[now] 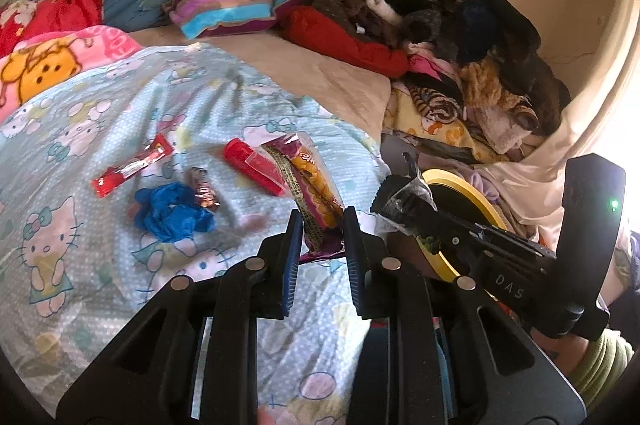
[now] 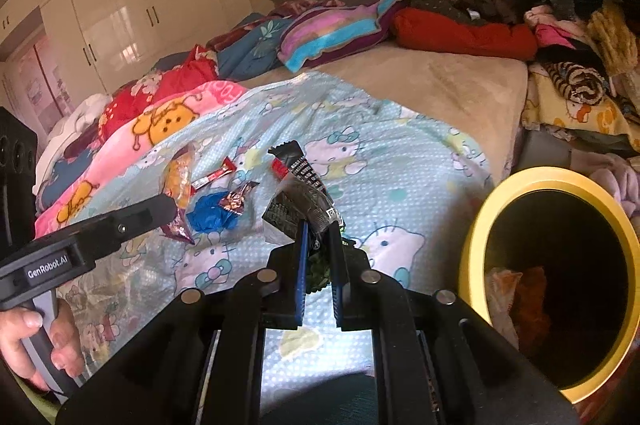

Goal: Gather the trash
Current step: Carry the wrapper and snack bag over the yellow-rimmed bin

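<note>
We held the left gripper clamped on an orange-and-purple snack bag above the blue cartoon-cat bedsheet. On the sheet lay a red wrapper, a crumpled blue glove, a small candy wrapper and a red packet. To the right, the right gripper gripped a black wrapper before the yellow-rimmed bin.

Between left gripper jaws: snack wrapper is clamped.
Between right gripper jaws: dark wrapper is clamped.
Left of left jaws, on bed: crumpled glove, candy wrapper, stick wrapper are spread.
Right of right jaws: bin is placed.
Behind: clothes pile is heaped.
</note>
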The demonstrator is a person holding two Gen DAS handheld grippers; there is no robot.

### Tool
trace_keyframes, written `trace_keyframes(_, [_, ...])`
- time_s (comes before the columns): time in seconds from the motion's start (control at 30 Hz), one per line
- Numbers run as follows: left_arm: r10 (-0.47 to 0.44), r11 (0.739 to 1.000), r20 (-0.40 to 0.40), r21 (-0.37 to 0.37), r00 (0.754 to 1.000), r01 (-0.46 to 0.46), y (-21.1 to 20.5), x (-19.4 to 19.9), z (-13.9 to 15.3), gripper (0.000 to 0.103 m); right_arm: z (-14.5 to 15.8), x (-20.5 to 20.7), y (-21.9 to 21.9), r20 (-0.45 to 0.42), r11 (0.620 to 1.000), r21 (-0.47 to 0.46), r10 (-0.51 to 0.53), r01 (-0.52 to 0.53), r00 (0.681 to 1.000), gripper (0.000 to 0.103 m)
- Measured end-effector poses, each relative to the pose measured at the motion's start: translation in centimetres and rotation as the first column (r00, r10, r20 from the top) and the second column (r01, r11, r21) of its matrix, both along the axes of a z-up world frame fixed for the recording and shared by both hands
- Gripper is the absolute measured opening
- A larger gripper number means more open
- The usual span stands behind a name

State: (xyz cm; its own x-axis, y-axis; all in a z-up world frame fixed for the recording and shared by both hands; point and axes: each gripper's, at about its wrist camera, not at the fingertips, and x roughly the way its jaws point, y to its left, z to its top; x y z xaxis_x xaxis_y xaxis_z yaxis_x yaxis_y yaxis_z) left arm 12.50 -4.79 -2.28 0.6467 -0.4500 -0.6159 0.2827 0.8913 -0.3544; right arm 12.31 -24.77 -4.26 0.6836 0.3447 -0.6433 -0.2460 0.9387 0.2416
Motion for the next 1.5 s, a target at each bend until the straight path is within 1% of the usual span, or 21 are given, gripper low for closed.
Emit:
trace_keyframes(0.57, [-0.095, 0.995, 0.023, 0.024, 0.995, 0.095, -4.9, -0.7, 0.9, 0.015, 0.9, -1.4, -5.5, 0.02, 0.995, 0.019, -0.103, 0.102, 0.995, 0.01])
trace_keyframes(0.9, [-0.163, 0.986, 0.034, 0.046, 0.986, 0.161, -8.4, -0.8, 1.1, 0.015, 1.0, -2.0, -9.6, 0.022, 0.981, 0.038, -0.194, 0.193, 0.981, 0.01])
trace_keyframes(1.27, [-0.232, 0.971, 0.041, 0.066, 0.972, 0.229, -12.4, -1.1, 1.1, 0.015, 0.8, -2.7, -14.5, 0.023, 0.951, 0.035, -0.309, 0.308, 0.951, 0.01])
trace_keyframes(1.5, [-0.281, 0.957, 0.043, 0.086, 0.959, 0.277, -15.2, -1.2, 0.6, 0.015, 0.3, -3.0, -17.5, 0.022, 0.925, 0.028, -0.38, 0.379, 0.925, 0.01])
